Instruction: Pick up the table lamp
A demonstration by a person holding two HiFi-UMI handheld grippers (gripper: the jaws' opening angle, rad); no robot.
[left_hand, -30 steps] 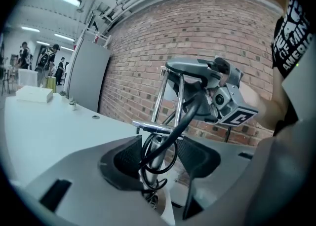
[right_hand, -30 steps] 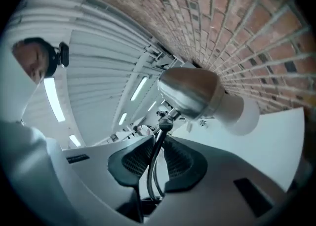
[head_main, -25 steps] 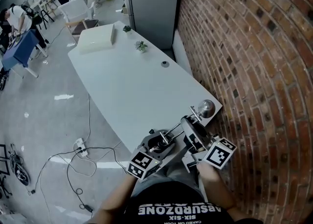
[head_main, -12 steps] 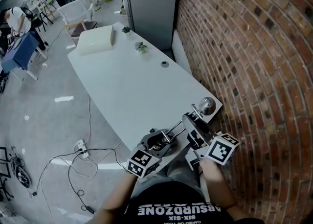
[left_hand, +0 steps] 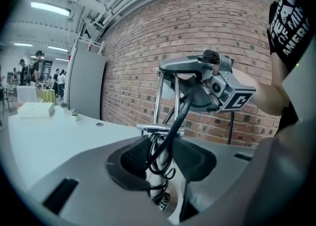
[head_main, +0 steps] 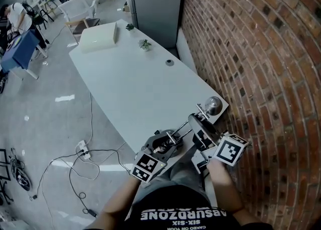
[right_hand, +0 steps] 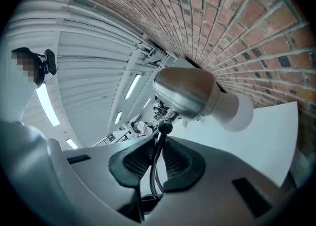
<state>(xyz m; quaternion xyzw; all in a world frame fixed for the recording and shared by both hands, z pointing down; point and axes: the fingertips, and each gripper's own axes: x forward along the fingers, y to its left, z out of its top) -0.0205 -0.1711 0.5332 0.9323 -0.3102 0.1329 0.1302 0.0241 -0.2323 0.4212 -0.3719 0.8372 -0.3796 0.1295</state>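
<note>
Grasping step: the left gripper [left_hand: 159, 158], jaws just closing, pinches the table lamp [right_hand: 185, 92] by its cable-wrapped post [left_hand: 159, 176]. The right gripper [right_hand: 157, 163], also closing, pinches the thin arm [right_hand: 160, 142]. Next, I judge, lift both evenly.

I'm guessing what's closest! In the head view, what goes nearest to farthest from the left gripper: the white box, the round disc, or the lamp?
On the left gripper, the jaws have just been closing.
1. lamp: its stem is between those jaws, at the near table edge.
2. round disc: mid-table, toward the wall.
3. white box: at the far end.
</note>
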